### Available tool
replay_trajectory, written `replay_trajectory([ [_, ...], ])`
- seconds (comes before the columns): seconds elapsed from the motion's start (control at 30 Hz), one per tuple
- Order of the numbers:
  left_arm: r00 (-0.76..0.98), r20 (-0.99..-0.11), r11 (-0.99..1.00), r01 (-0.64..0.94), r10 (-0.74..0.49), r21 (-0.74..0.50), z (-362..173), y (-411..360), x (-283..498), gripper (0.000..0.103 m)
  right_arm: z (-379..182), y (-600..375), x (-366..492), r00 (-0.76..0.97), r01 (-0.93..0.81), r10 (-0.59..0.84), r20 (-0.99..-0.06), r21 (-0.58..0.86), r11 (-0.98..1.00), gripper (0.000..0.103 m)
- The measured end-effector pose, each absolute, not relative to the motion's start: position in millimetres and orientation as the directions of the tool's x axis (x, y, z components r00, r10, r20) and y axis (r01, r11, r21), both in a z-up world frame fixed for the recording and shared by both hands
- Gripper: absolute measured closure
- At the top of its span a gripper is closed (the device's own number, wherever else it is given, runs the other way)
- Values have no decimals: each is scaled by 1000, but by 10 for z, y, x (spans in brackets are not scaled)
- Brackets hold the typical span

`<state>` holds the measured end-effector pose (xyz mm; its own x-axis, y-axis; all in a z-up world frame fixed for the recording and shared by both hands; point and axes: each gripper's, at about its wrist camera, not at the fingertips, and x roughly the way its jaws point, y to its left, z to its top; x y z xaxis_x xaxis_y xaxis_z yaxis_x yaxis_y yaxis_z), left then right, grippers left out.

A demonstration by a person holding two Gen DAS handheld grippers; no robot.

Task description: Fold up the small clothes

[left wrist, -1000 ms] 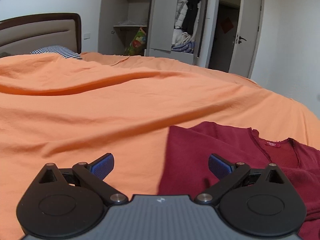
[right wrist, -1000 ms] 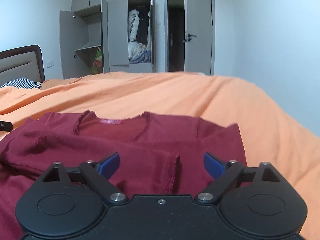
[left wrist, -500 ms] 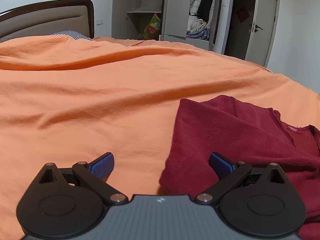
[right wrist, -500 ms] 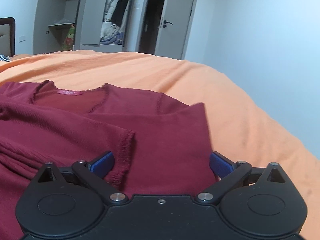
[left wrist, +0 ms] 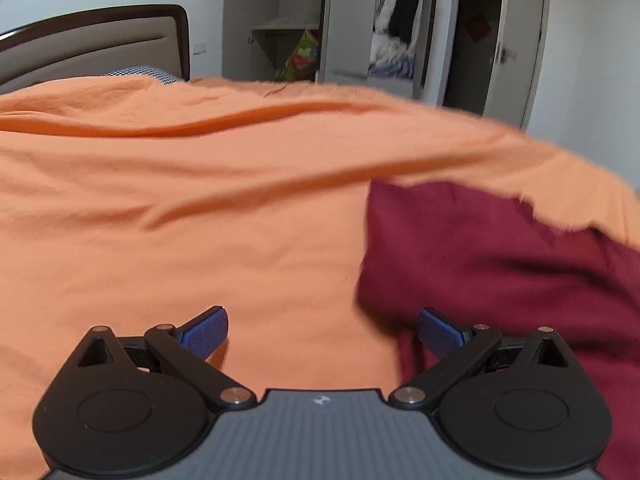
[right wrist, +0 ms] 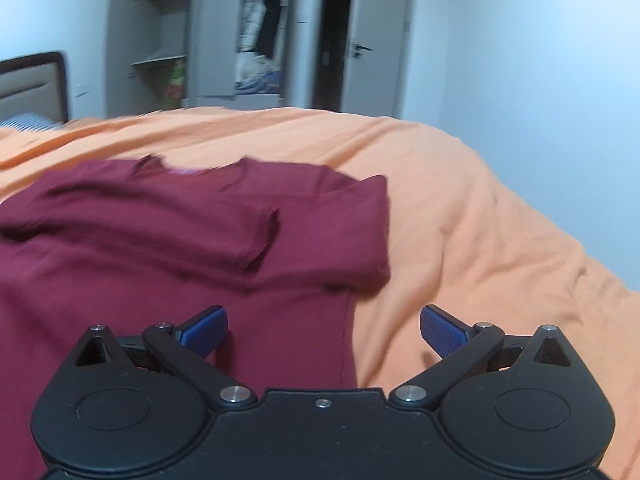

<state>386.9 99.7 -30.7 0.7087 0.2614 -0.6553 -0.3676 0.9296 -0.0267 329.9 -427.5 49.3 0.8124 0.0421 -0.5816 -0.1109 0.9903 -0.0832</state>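
Maroon top (right wrist: 168,236): lying on the orange bedspread (right wrist: 460,216), one sleeve folded across its front, neckline facing the wardrobe (right wrist: 240,40).
Left gripper (left wrist: 322,332): hanging released, fingers wide apart, straddling the top's left edge (left wrist: 372,280).
Right gripper (right wrist: 322,330): hanging released, fingers spread, straddling the top's right side seam (right wrist: 348,336).
Sharpness: both views are blurring.

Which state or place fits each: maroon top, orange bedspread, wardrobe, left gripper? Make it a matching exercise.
Things:
1 maroon top
2 orange bedspread
3 wardrobe
4 left gripper

Descriptions:
A doors open, clothes inside
B open, straddling the garment's edge
C sleeve folded across its front
D covers the bed

Pairs: 1-C, 2-D, 3-A, 4-B
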Motion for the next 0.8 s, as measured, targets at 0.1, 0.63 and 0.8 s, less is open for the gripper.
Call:
replay_trajectory([
  [0.1, 665, -682, 919, -392, 305, 30, -361, 1003, 3705, 0, 463, -4289, 2997, 799, -153, 50, -599, -122, 981, 1],
  [0.63, 747, -664, 991, -100, 15, -90, -297, 827, 2228, 0, 530, -4870, 1604, 771, -232, 212, -600, 45, 972, 1],
  [0.8, 729, -684, 997, -28, -32, -77, -360, 642, 1949, 0, 536, -4887, 1327, 741, -242, 265, -616, 124, 962, 1],
])
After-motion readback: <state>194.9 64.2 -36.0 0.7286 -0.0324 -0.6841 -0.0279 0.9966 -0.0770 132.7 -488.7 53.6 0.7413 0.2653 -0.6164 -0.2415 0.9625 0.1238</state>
